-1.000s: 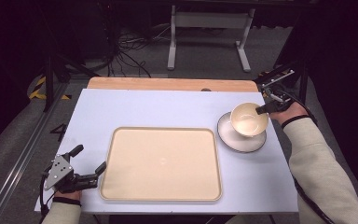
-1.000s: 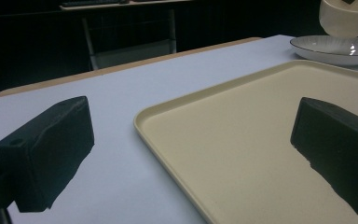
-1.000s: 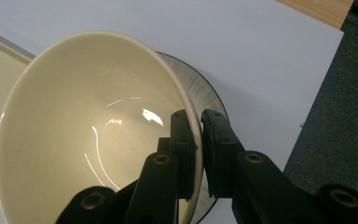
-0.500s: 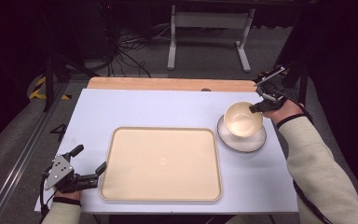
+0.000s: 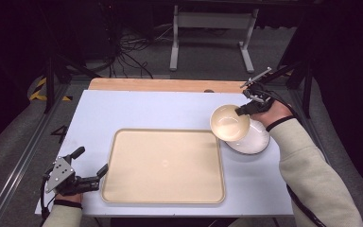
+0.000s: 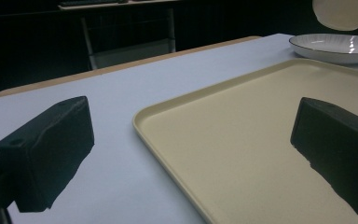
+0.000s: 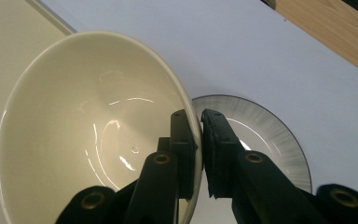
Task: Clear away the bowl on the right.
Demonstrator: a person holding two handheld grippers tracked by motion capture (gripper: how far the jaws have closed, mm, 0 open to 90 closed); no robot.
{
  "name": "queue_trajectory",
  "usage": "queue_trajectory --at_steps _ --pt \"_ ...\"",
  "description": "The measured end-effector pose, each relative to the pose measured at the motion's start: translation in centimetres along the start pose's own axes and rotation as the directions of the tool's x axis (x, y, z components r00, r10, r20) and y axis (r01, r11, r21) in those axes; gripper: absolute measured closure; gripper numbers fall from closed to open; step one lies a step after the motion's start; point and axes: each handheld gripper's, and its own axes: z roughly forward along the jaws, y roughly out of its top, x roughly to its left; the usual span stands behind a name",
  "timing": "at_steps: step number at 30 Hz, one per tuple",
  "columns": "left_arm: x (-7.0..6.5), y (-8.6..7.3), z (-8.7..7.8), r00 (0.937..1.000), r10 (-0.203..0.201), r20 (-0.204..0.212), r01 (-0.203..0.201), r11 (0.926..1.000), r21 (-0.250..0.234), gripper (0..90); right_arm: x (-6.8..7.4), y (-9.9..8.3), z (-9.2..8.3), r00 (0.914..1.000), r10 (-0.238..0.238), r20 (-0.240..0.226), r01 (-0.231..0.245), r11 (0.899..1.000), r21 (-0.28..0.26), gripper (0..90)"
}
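Observation:
A cream bowl (image 5: 229, 122) hangs tilted in the air above the table, over the left part of a white plate (image 5: 250, 139). My right gripper (image 5: 242, 110) is shut on the bowl's rim (image 7: 193, 135), one jaw inside the bowl and one outside. The plate (image 7: 265, 140) lies on the table below it. A cream tray (image 5: 164, 164) lies empty in the middle of the table. My left gripper (image 5: 88, 165) rests open at the tray's front left corner, nothing between its jaws. From the left gripper view the tray (image 6: 242, 140), the plate (image 6: 338, 46) and the bowl (image 6: 345, 11) are in sight.
The table top (image 5: 137, 109) is pale blue-grey with a wooden strip (image 5: 165, 85) along its far edge. Beyond it stand a metal frame (image 5: 210, 28) and cables on the floor. A metal rail runs along the table's left side.
My right gripper has lifted the bowl off the plate and carried it left toward the tray, tilting it. The left gripper has stayed in place.

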Motion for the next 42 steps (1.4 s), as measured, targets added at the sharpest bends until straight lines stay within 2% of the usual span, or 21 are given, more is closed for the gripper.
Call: queue_trajectory --at_steps 12,20,23,38,42 --pt "0.0 0.0 0.0 1.0 -0.001 0.002 0.001 1.0 -0.002 0.2 2.8 1.9 0.5 0.9971 -0.058 -0.049 0.058 0.998 -0.006 83.3" --pt "0.0 0.0 0.0 1.0 0.0 0.002 0.001 1.0 -0.004 0.2 5.4 3.6 0.9 0.9899 -0.11 -0.09 0.109 0.994 -0.017 83.3" --pt "0.0 0.0 0.0 1.0 -0.001 0.002 0.001 1.0 -0.003 0.2 6.0 3.9 1.2 0.9881 -0.116 -0.101 0.114 0.993 -0.02 83.3" --pt "0.0 0.0 0.0 1.0 0.0 0.004 0.0 1.0 -0.004 0.2 9.9 6.0 2.2 0.9681 -0.187 -0.167 0.184 0.982 -0.034 83.3" --pt "0.0 0.0 0.0 1.0 -0.001 0.004 0.001 1.0 -0.008 0.2 11.2 6.5 2.6 0.9593 -0.217 -0.181 0.215 0.976 -0.027 83.2"
